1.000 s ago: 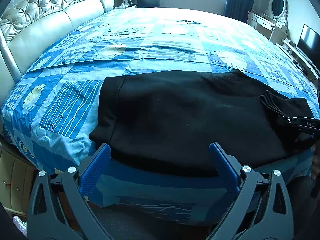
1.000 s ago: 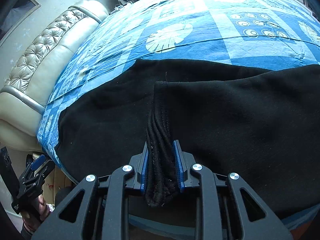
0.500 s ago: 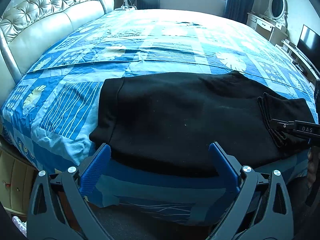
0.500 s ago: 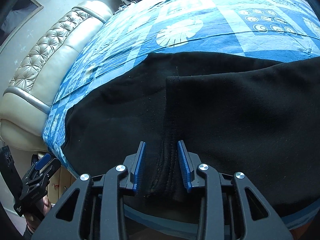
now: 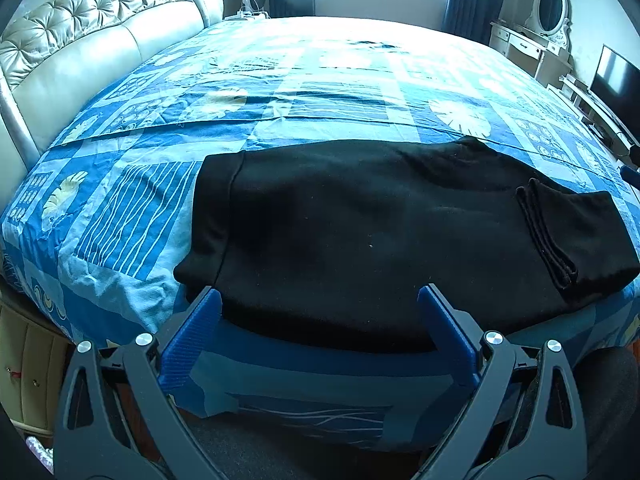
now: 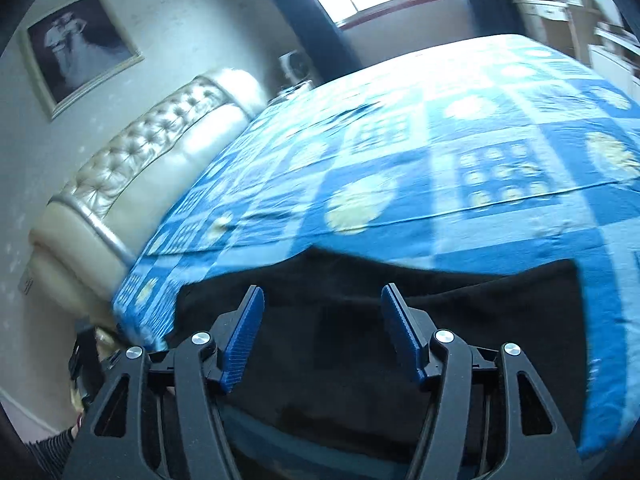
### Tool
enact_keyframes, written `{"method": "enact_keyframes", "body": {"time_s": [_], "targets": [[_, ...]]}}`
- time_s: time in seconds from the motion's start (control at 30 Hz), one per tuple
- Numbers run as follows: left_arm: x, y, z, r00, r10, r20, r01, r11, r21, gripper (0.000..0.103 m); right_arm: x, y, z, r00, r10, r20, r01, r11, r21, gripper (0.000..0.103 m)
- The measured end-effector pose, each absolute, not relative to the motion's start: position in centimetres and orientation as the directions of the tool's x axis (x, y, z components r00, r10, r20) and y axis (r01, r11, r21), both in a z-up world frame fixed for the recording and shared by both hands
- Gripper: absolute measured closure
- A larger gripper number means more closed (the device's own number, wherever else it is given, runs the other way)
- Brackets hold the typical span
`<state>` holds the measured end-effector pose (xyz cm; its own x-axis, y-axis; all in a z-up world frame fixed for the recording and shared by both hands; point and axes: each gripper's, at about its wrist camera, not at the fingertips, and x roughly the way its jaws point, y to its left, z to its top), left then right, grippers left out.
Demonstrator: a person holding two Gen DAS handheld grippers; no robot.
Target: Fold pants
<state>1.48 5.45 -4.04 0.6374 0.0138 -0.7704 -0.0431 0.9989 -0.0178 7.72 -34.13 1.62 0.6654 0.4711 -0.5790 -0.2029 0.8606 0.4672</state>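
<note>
Both grippers carry nothing. Right gripper (image 6: 322, 334) is opening, its blue pads (image 6: 243, 338) well apart above the black pants (image 5: 380, 236), touching no cloth. Left gripper (image 5: 318, 334) hovers with its jaws spread wide at the near edge of the bed (image 5: 320, 80). Folded over, the pants lie flat on the blue patterned bedspread near that edge.

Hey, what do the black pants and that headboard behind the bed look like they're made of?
Black pants: soft matte knit, probably fleece or cotton jersey; specks of lint cling to it and the cuff is ribbed. Headboard: glossy cream leather or leatherette, button-tufted, catching window light; which of the two cannot be told.
</note>
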Motion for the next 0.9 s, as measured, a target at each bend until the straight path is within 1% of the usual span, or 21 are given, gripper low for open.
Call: {"method": "enact_keyframes", "body": {"time_s": [0.07,0.13,0.17,0.2,0.23,0.3,0.37,0.4,0.43,0.47,0.6,0.67,0.7,0.9], "targets": [[1.5,5.5,-4.0,0.639,0.006,-0.769,-0.044,0.999,-0.029,0.004,8.3,-40.2,0.8,0.727,0.346,-0.593,-0.051,0.889,0.456,0.042],[1.6,5.7,-4.1,0.636,-0.005,-0.771,-0.045,0.998,-0.044,0.004,9.4,-45.2,-1.3,0.714,0.232,-0.661,0.099,0.900,0.424,0.042],[1.7,5.7,-4.1,0.634,-0.009,-0.773,-0.046,0.998,-0.050,0.004,10.0,-47.1,-2.7,0.689,0.217,-0.692,0.147,0.892,0.427,0.043],[1.8,5.7,-4.2,0.632,-0.012,-0.775,-0.048,0.997,-0.055,0.004,10.6,-48.5,-4.0,0.664,0.224,-0.714,0.181,0.878,0.443,0.043],[1.8,5.7,-4.3,0.629,-0.015,-0.777,-0.049,0.997,-0.059,0.004,11.0,-49.7,-5.6,0.642,0.261,-0.721,0.203,0.849,0.487,0.043],[2.0,5.7,-4.6,0.622,-0.016,-0.783,-0.053,0.997,-0.063,0.004,11.5,-50.9,-8.0,0.612,0.374,-0.697,0.201,0.779,0.594,0.044],[2.0,5.7,-4.9,0.614,-0.015,-0.789,-0.058,0.996,-0.065,0.004,12.1,-50.7,-9.6,0.596,0.444,-0.669,0.195,0.728,0.657,0.044],[2.1,5.6,-5.0,0.609,-0.015,-0.793,-0.058,0.996,-0.064,0.004,12.4,-50.7,-10.2,0.591,0.464,-0.659,0.194,0.712,0.675,0.055],[2.1,5.7,-5.2,0.604,-0.016,-0.797,-0.058,0.996,-0.064,0.004,12.8,-50.6,-11.0,0.581,0.482,-0.656,0.200,0.696,0.689,0.079],[2.1,5.7,-5.3,0.601,-0.016,-0.799,-0.057,0.996,-0.063,0.004,13.1,-50.3,-11.7,0.566,0.502,-0.654,0.212,0.678,0.704,0.080],[2.1,5.6,-5.4,0.600,-0.015,-0.800,-0.054,0.997,-0.059,0.004,13.0,-50.1,-12.3,0.575,0.505,-0.644,0.234,0.653,0.721,0.080],[2.1,5.6,-5.5,0.598,-0.016,-0.801,-0.053,0.997,-0.060,0.004,12.6,-50.2,-12.0,0.578,0.519,-0.630,0.235,0.634,0.737,0.079],[2.1,5.5,-5.5,0.596,-0.017,-0.803,-0.053,0.997,-0.061,0.004,12.2,-50.5,-12.0,0.581,0.537,-0.612,0.234,0.610,0.757,0.076],[1.7,5.4,-5.1,0.607,-0.020,-0.794,-0.042,0.998,-0.057,0.004,7.2,-51.7,-13.5,0.599,0.636,-0.487,0.241,0.437,0.867,0.068]]}}
